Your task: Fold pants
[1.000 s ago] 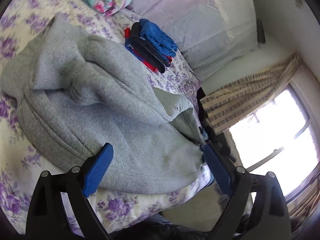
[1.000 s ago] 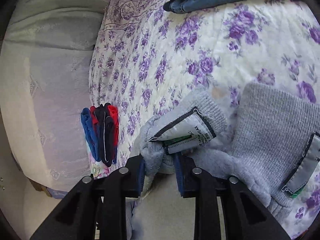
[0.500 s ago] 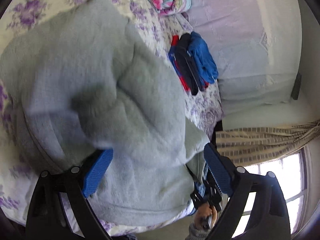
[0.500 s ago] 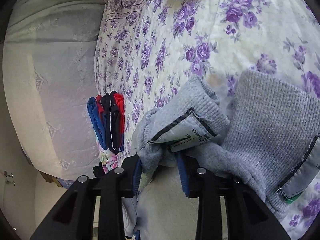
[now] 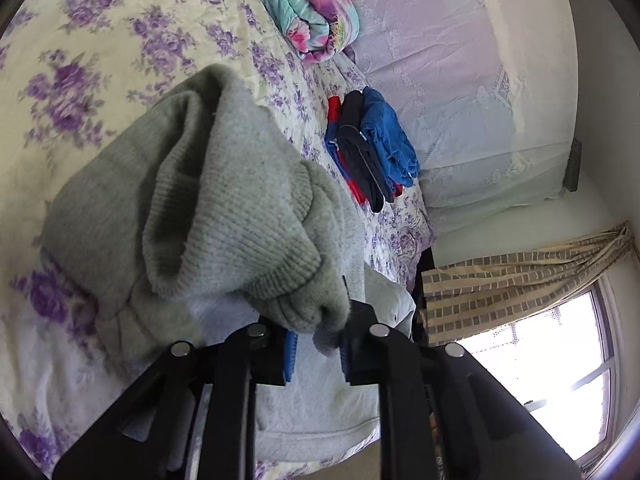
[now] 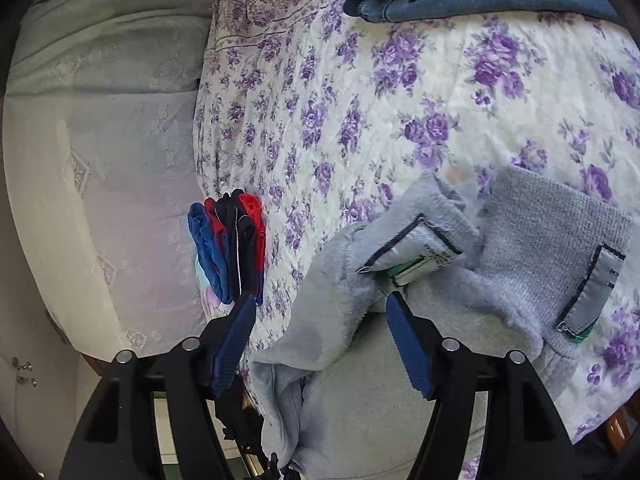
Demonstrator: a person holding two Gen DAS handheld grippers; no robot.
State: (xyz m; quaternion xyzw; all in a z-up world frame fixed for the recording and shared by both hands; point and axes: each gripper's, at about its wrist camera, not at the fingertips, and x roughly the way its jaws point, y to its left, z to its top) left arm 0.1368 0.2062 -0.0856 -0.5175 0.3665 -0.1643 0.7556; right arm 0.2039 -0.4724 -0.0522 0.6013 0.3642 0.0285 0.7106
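Grey pants on floral bed: left gripper clenched on a cuff fold, right gripper released, fingers spread.

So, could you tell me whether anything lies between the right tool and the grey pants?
Nothing visible does: the right tool hangs open directly over the grey pants, fleece between its fingers.

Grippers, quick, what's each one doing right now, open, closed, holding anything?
Left gripper: closed on a fold of the grey pants.
Right gripper: jaws open, holding nothing; the grey pants lie between them.
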